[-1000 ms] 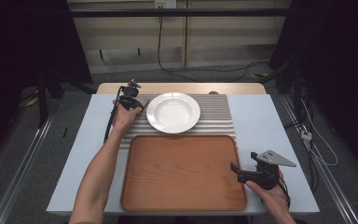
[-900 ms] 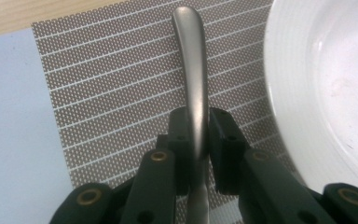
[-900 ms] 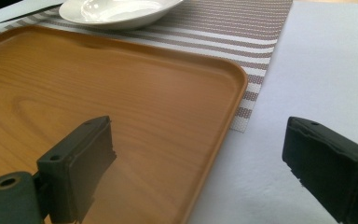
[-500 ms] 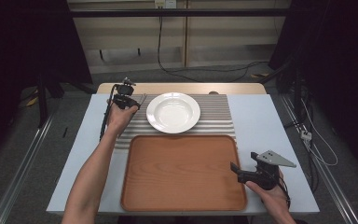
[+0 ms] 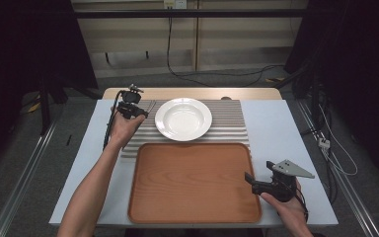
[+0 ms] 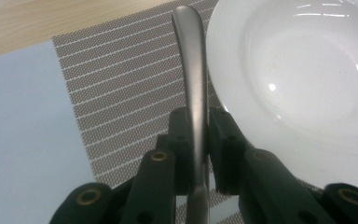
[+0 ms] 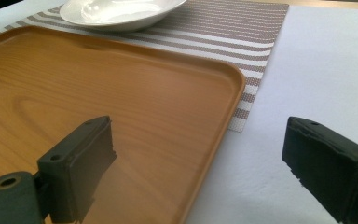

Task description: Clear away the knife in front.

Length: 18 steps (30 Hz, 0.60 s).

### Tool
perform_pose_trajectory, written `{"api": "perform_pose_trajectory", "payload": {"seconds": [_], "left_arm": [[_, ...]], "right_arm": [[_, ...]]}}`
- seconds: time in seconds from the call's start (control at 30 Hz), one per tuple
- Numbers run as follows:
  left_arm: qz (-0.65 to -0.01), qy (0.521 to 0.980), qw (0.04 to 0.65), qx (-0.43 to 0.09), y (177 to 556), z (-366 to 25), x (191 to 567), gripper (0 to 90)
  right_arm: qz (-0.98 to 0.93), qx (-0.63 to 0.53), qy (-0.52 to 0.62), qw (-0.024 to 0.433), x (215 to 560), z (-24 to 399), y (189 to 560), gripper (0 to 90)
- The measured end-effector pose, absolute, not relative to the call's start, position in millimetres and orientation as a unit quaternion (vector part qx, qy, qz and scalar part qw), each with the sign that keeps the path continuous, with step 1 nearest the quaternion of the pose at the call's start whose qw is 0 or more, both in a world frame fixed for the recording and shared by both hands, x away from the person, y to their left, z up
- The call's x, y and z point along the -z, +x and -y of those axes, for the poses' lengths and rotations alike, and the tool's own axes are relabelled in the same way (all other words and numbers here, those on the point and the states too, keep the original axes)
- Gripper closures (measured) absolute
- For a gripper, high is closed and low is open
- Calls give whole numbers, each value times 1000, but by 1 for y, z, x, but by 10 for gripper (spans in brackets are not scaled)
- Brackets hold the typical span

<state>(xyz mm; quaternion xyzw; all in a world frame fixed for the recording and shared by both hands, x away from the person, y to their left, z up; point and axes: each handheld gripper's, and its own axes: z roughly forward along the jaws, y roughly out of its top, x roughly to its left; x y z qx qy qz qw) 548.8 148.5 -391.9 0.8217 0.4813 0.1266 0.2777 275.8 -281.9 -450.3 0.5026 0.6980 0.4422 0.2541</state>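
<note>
Left gripper [image 6: 197, 140] clamps a metal utensil [image 6: 193, 84] above the striped placemat [image 6: 121, 88], beside the white plate [image 6: 298, 74]; its far end is hidden. Right gripper [image 7: 196, 163] gapes empty over the wooden tray [image 7: 98, 107] edge.

Dim room, lit table at centre.
Pale blue tabletop [image 5: 281, 128] with a wooden strip [image 5: 192, 93] along the far edge; grey floor [image 5: 24, 148] around, metal rails [image 5: 19, 182] on both sides. Beige panelled wall [image 5: 143, 39] behind, black cables [image 5: 177, 69] trailing down it and across the floor. Black curtains [image 5: 24, 49] left and right.
</note>
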Motion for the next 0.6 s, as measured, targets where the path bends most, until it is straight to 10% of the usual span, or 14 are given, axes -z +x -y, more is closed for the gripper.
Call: {"api": "perform_pose_trajectory", "payload": {"seconds": [0.6], "left_arm": [[-433,844,292,-125,512,-139,368,799]], "right_arm": [[-700,-442,500,256,450,280,275,85]]}}
